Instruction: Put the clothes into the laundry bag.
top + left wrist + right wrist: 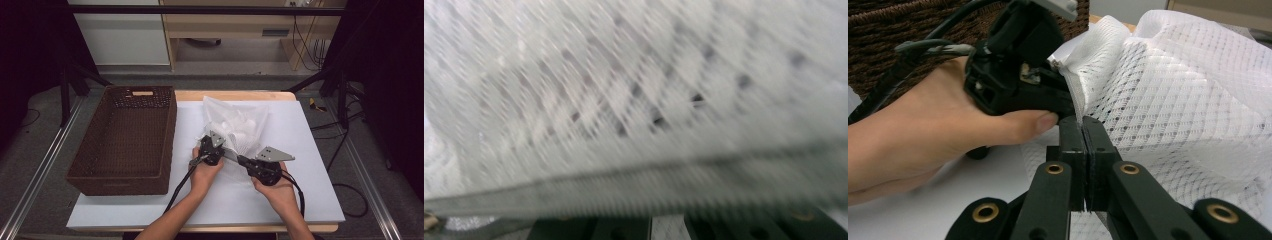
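Together, we pinch a white mesh laundry bag on the tabletop, just right of the brown wicker basket. Our right hand-held gripper is clamped tight on the bag's zipper edge; our left hand-held gripper looks closed on the same edge, with mesh blurred against its camera. To open it well, we judge the right should anchor steadily while the left pulls level along the zipper.
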